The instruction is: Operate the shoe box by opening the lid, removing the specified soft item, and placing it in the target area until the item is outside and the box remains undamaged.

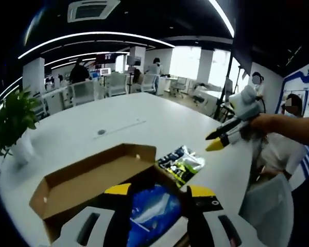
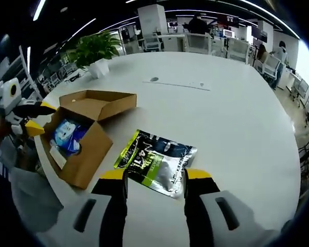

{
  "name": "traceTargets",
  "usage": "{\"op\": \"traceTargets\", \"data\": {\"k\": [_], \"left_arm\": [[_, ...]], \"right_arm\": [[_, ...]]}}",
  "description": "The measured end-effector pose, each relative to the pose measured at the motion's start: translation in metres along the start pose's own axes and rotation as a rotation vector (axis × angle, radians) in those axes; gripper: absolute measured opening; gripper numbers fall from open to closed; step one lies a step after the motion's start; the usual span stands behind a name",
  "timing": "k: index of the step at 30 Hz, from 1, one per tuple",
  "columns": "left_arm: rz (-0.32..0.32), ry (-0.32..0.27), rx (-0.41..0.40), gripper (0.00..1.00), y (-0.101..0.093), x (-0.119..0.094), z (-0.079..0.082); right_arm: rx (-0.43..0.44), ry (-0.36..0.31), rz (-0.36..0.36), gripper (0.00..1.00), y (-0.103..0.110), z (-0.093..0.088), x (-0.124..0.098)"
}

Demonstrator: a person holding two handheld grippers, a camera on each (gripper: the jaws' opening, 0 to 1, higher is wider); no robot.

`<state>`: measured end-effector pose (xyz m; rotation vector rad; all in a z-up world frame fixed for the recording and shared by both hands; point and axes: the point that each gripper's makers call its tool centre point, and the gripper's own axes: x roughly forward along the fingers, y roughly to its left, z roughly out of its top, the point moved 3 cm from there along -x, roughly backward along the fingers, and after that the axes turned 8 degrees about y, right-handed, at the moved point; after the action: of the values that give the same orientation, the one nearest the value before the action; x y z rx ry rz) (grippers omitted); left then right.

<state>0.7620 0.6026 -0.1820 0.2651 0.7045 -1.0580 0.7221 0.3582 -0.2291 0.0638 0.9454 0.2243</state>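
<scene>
Hovering over the white table (image 2: 232, 118), the right gripper (image 2: 154, 180) has its jaws apart with nothing between them, and the near edge of a green and black foil pouch (image 2: 155, 160) lies flat just ahead of the tips, outside the box. The left gripper (image 1: 157, 198) stands at the open cardboard shoe box (image 2: 87, 139), jaws apart either side of a blue soft pack (image 1: 153, 208) that sits inside; I cannot tell whether they touch it. The lid (image 1: 87, 175) is folded back beyond the left jaws. Both packs look light, limp and slick, likely to crumple or slide, so a pinch on a sealed edge seems safest. A potted plant (image 2: 95, 51) stands farther off.
</scene>
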Motion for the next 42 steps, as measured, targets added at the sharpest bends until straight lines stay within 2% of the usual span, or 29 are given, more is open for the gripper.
{"op": "traceTargets", "data": {"k": [7,9,19,23,26,35,39,42], "left_arm": [[0.016,-0.044,-0.026,0.52,0.012,-0.024,-0.011],[0.019,-0.050,-0.027,0.54,0.015,-0.031,-0.016],[0.065,-0.064,-0.009,0.66,0.030,-0.057,-0.036],[0.075,-0.063,0.007,0.71,0.042,-0.066,-0.051],[0.073,-0.053,-0.010,0.74,0.043,-0.070,-0.059],[0.103,-0.065,-0.004,0.86,0.049,-0.088,-0.076],[0.120,-0.077,-0.002,0.90,0.055,-0.096,-0.082],[0.122,-0.086,-0.009,0.94,0.056,-0.099,-0.086]], "right_arm": [[-0.029,-0.031,0.037,0.47,0.026,0.008,-0.010],[-0.040,-0.042,0.046,0.49,0.027,0.012,-0.008],[-0.097,-0.068,0.101,0.55,0.063,0.016,-0.011],[-0.128,-0.068,0.125,0.57,0.075,0.018,-0.007],[-0.162,-0.078,0.152,0.58,0.090,0.022,-0.006],[-0.229,-0.085,0.212,0.57,0.123,0.030,0.007],[-0.254,-0.069,0.244,0.54,0.143,0.030,0.012],[-0.270,-0.066,0.255,0.51,0.148,0.034,0.022]]}}
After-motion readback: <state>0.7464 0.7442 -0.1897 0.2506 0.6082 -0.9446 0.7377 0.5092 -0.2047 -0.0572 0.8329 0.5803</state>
